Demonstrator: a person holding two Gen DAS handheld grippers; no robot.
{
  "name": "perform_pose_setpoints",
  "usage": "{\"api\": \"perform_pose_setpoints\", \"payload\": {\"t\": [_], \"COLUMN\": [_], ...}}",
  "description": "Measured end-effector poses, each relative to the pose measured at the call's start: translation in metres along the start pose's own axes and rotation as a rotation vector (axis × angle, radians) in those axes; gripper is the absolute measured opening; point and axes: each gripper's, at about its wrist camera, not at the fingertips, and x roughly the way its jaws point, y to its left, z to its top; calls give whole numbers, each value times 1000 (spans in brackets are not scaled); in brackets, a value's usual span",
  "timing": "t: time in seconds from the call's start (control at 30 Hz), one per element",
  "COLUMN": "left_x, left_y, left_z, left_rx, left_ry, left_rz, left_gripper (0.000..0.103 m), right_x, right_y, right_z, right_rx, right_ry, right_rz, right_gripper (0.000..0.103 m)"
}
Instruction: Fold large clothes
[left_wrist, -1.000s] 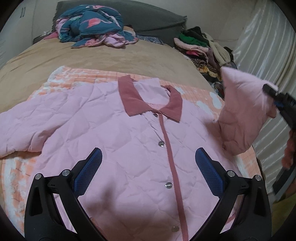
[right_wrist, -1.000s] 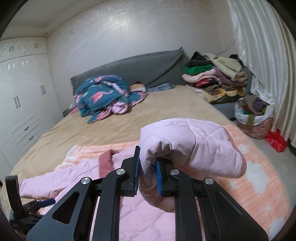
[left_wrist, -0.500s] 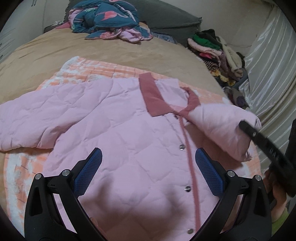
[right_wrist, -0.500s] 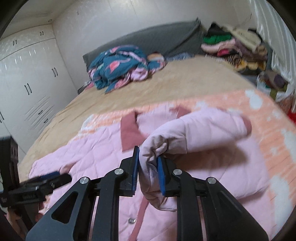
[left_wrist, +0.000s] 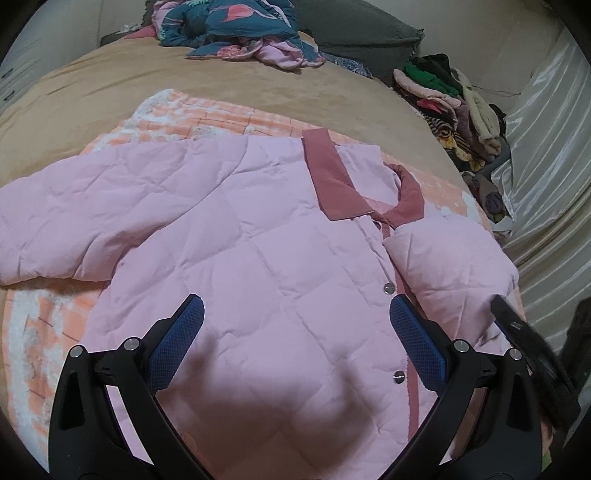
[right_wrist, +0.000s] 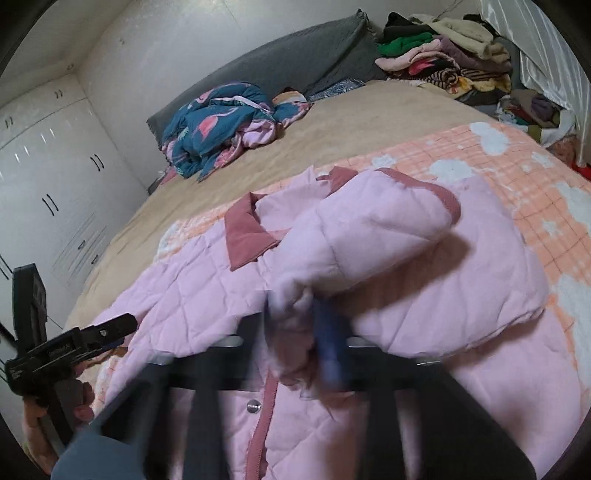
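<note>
A pink quilted jacket (left_wrist: 236, 266) with a dusty-rose collar (left_wrist: 332, 181) lies front-up on an orange checked blanket (left_wrist: 207, 118). Its left sleeve (left_wrist: 55, 221) stretches out flat. Its right sleeve (left_wrist: 450, 266) is folded in over the chest. My left gripper (left_wrist: 295, 339) is open and empty, hovering over the jacket's lower front. My right gripper (right_wrist: 299, 343) is blurred; it is shut on the cuff of the folded sleeve (right_wrist: 369, 236), low over the button placket. The left gripper also shows in the right wrist view (right_wrist: 88, 339).
The blanket lies on a tan bed (left_wrist: 110, 85). A crumpled blue flamingo quilt (left_wrist: 229, 26) and a grey headboard cushion (right_wrist: 295, 62) are at the far end. A pile of clothes (left_wrist: 450, 99) stands beside the bed by a white curtain (left_wrist: 546, 155). White wardrobes (right_wrist: 48, 177) stand at the left.
My right gripper has carried the sleeve down from mid-air and laid it across the jacket's chest. My left gripper stayed open and shifted slightly over the jacket's front.
</note>
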Motion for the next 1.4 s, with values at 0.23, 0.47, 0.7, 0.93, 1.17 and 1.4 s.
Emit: {"api": "perform_pose_setpoints", "payload": {"t": [0.23,0.47,0.7,0.93,1.17,1.4], "left_x": [-6,-23,-19,-3,49,59], "left_y": [12,38,48,38,35,14], "left_z": [4,14,16,11,-6,-9], "left_rx": [-42,-143,-215,-223,-251,-68], "left_ry": [-10,-45,-20,20,110,36], "left_rz": [-28,-97,-234,-307,-225,-57], "left_gripper": [94,94,94,94,94,33], "right_x": [-2,28,55,51,7,-21], "right_y": [49,83,95,88,13,-57], "right_z": [2,-13,-35,-44,-16,-11], "right_rx": [-191,-327,-317,-310,-213,-90], "right_ry": [-66,27,136,189,94,56], "right_rz": [14,50,91,98,-42,-184], "right_gripper": [15,17,31,63,65,65]}}
